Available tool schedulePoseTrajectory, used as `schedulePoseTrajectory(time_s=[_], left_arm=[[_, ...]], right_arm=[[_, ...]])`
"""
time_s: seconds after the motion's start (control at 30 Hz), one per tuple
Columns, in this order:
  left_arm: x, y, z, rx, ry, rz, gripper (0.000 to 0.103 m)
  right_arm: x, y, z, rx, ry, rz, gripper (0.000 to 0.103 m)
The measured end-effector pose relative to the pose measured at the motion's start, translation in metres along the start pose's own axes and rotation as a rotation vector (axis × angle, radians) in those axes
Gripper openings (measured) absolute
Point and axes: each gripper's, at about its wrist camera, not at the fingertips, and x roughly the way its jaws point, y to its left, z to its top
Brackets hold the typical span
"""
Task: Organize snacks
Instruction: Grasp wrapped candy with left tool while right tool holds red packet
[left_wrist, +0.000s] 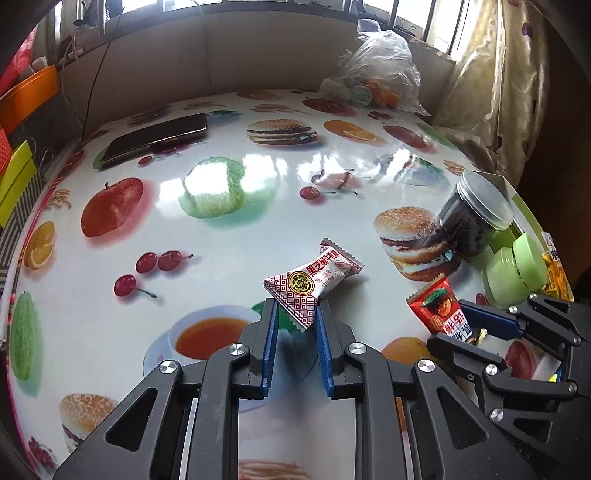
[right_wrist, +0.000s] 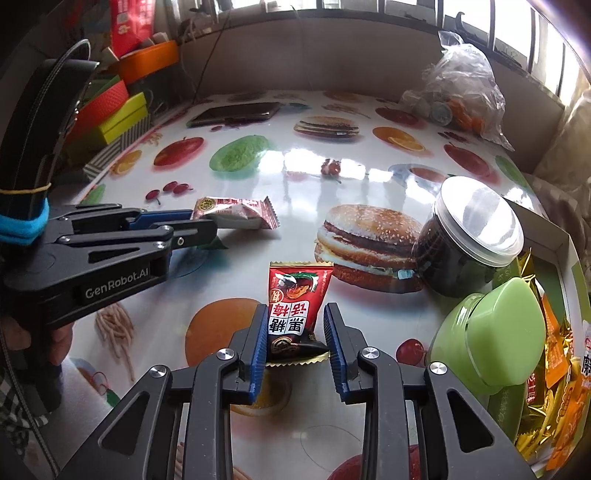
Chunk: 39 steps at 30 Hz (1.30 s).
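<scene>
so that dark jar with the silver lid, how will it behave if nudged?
The dark jar leans against the box, so it could tip. Round body: likely rolls once down. Glossy tablecloth probably lets it slide.

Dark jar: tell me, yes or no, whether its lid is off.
No: the dark jar wears its silver lid, closed.

Table (left_wrist: 258, 221) under glossy white cloth printed with burgers, apples, cherries, oranges, tea cup; window glare on sheen. Beige wall (left_wrist: 221, 55) rises behind far edge. Windows (right_wrist: 498, 33) above it, daylight coming in. Patterned curtain (left_wrist: 491, 74) hangs at right. Dark cable (left_wrist: 98, 70) runs down wall. Phone (left_wrist: 155, 138) lies flat near far left edge. Clear plastic bag (left_wrist: 380, 70) slumps in far right corner. Stacked orange, red, yellow-green boxes (right_wrist: 118, 107) left of table.
</scene>
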Motion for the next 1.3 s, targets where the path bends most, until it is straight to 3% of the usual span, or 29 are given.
schedulePoseTrajectory(time_s=[0.4,0.57,0.7,0.73,0.83,0.97,1.3], left_arm=[[-0.024,-0.003,-0.018,-0.032,-0.029,-0.015,0.02],[-0.024,-0.007,-0.029,-0.015,-0.004,-0.027,0.019],[-0.024,-0.01,-0.034,0.017,0.005,0.014,0.02],[-0.024,-0.009,-0.032,0.024,0.009,0.024,0.023],[-0.03,-0.006,-0.024,0.033,-0.025,0.057,0.057],[-0.031,-0.01,-0.012,0.081,-0.046,0.033,0.059],[0.006,-0.031,-0.004,0.191,0.026,0.022,0.059]], right_arm=[[-0.017,0.004,-0.007,-0.006,-0.034,0.004,0.028],[-0.019,0.003,-0.011,-0.001,-0.034,0.006,0.028],[-0.02,0.001,-0.012,0.002,-0.032,0.007,0.028],[-0.021,0.001,-0.012,0.004,-0.031,0.007,0.028],[-0.021,0.0,-0.013,0.005,-0.033,0.008,0.028],[-0.02,-0.001,-0.014,0.013,-0.028,0.006,0.028],[-0.019,-0.004,-0.014,0.028,-0.017,0.006,0.028]])
